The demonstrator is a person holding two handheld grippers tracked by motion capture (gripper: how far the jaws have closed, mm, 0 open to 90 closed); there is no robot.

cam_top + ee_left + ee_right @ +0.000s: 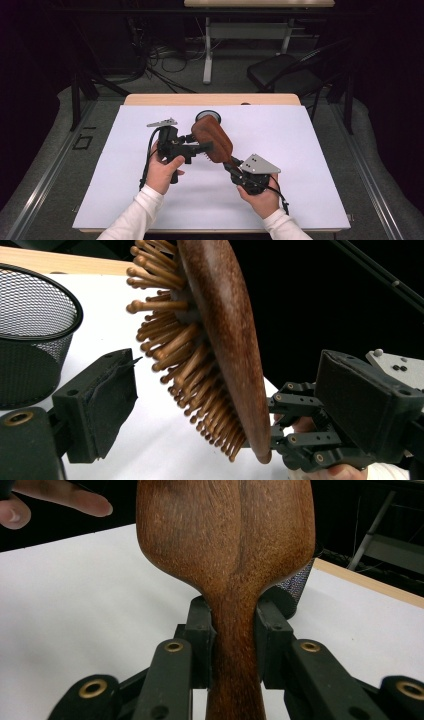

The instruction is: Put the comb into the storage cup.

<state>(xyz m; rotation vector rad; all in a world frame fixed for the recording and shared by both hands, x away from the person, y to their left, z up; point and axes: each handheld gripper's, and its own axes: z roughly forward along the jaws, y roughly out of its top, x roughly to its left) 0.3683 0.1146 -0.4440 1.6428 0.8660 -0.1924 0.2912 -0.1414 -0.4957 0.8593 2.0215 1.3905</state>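
Observation:
A brown wooden hairbrush [212, 137] hangs tilted above the white mat, held by its handle. My right gripper [235, 640] is shut on that handle just below the head, with the smooth back [225, 535] facing its camera. In the left gripper view the brush [225, 325] stands on edge between the two jaws, its wooden bristles [170, 345] pointing at the left one. My left gripper [227, 395] is open wide around the head, and neither jaw touches it. From above, the left gripper [200, 147] reaches in from the left and the right gripper [229, 162] from the lower right.
A black mesh cup [209, 116] stands upright on the mat just behind the brush, also at the left in the left gripper view [35, 330]. The white mat [310, 150] covers most of the wooden table. A black chair [285, 75] and another table stand beyond.

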